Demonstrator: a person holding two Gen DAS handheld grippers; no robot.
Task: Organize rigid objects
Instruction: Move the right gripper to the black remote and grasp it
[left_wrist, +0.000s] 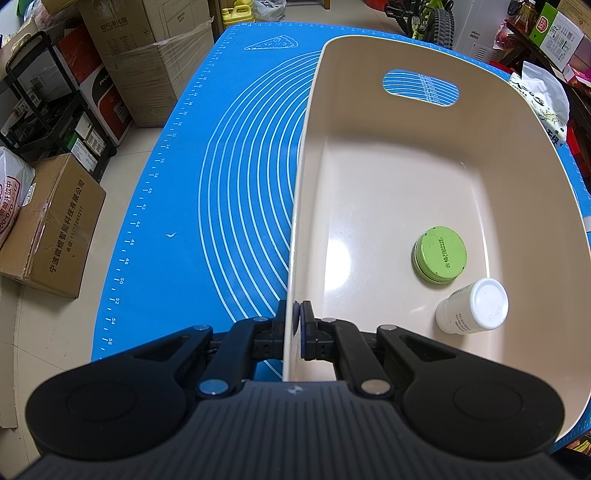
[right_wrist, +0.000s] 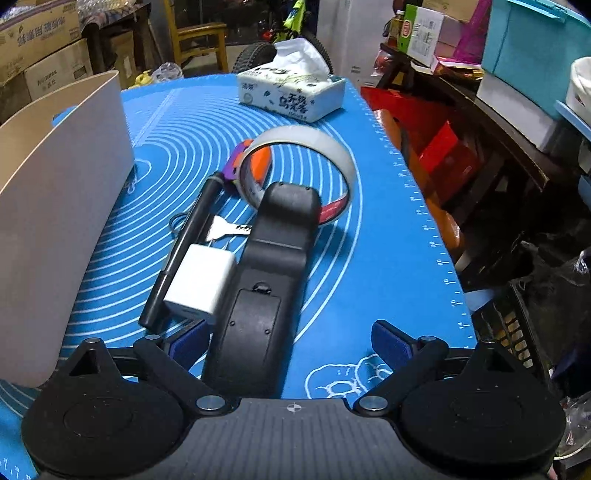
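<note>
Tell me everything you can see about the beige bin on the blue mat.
The beige bin looks like smooth, glossy plastic, with tall walls, rounded corners and an oval handle cut-out in its far wall. It stands upright on the blue mat. The left gripper is shut on its near-left wall, one finger inside, one outside. Inside lie a green round tin and a white capped bottle, close together.

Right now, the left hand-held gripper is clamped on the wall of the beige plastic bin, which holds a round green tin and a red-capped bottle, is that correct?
Not quite: the left wrist view shows the bottle has a white cap. The left hand-held gripper is indeed clamped on the wall of the beige plastic bin, which also holds the round green tin.
</note>
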